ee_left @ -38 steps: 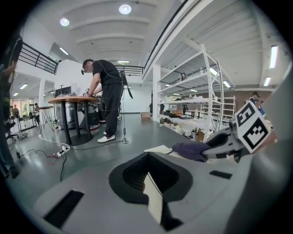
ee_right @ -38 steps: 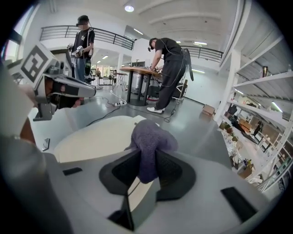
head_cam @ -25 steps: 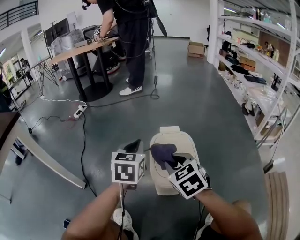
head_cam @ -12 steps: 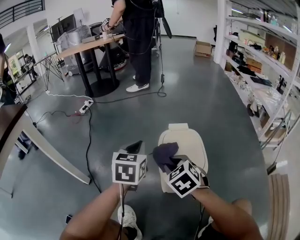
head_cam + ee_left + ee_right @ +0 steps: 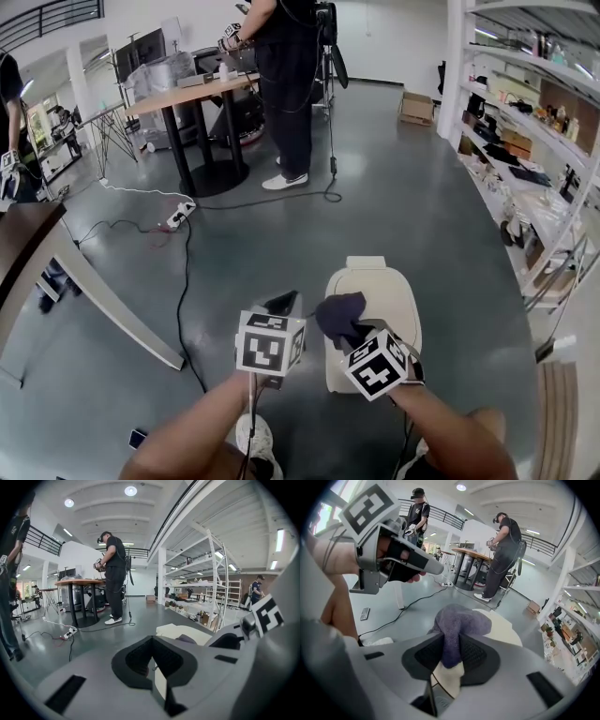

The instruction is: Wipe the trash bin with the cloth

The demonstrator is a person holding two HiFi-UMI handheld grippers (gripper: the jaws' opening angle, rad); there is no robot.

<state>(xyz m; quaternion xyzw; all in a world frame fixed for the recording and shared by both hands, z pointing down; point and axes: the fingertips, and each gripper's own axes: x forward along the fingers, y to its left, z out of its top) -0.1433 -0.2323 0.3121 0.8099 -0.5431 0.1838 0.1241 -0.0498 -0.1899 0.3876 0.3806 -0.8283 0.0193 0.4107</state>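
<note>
Pinching a fold of the purple cloth [image 5: 459, 620], the right gripper [image 5: 451, 656] has its jaws clamped on the fabric. Most of the wad bulges out past the tips. The cloth sits over the near left part of the cream lid of the trash bin [image 5: 384, 281], though no view settles whether it is pressing on the lid or just above it.

The left gripper [image 5: 152, 660] has its jaws drawn nearly together, only a slit between them and nothing in it. It hangs just beside the bin's left edge and braces nothing.

The risks follow from that:
- **Cloth slipping:** the hold is on one fold only, so a hard drag across the lid could pull the cloth free.
- **Bin shifting:** the bin stands unsupported on smooth grey floor (and looks light), so a sideways stroke may slide or tip it.
- **Scraping:** pressing too low could bring the jaw tips against the plastic instead of the fabric.
</note>
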